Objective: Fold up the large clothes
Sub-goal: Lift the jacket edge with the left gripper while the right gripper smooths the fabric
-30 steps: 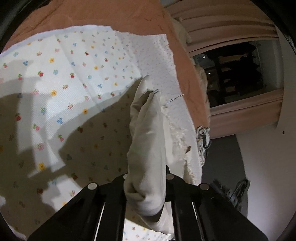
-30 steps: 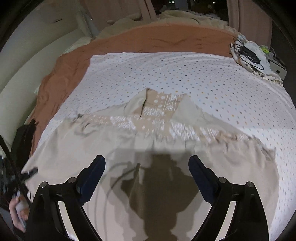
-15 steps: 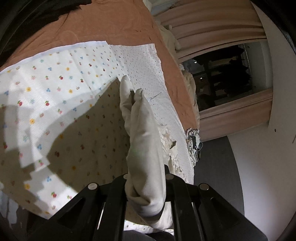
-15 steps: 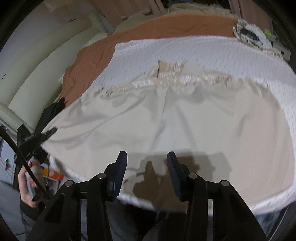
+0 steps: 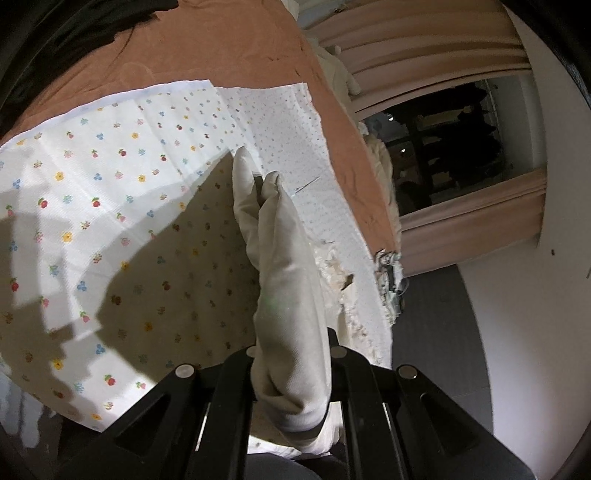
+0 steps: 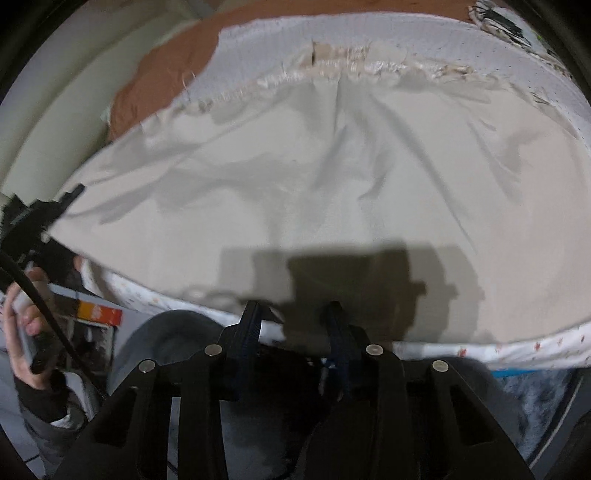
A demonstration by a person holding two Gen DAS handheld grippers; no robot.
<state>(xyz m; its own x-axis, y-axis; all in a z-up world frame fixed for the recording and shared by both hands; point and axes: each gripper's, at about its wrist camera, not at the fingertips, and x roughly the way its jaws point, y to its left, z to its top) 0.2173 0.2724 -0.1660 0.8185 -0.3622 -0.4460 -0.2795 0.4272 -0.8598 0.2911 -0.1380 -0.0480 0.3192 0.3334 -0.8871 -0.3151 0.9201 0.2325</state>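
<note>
1. Cream garment (image 6: 314, 184) lies spread flat on the bed, on top of a white floral-print sheet (image 5: 110, 206); lace-trimmed edge (image 6: 332, 70) on the garment's far side, plain hem on the near side at the bed edge.
2. Left gripper (image 5: 291, 350): fingers clamped tight on a bunched fold of the garment (image 5: 284, 266), which sticks up past the tips & away from the camera. In right wrist view this gripper (image 6: 33, 218) sits at the garment's left corner, cloth pulled taut there; person's hand (image 6: 22, 325) grips the handle below it.
3. Right gripper (image 6: 293, 314): fingers narrow & closing, at the garment's near hem, roughly mid-width. Tips reach the bed edge; can't tell if cloth is between them yet – blurred & in shadow.
4. Rust-brown bedcover (image 5: 207, 48) shows beyond the sheet, far side from the garment.
5. Curtains (image 5: 424, 40) & a dark window (image 5: 450, 147) beyond the bed's far end, left wrist view.
6. Tangle of cables (image 6: 506, 22) on the bed past the garment's lace edge, far right corner.
</note>
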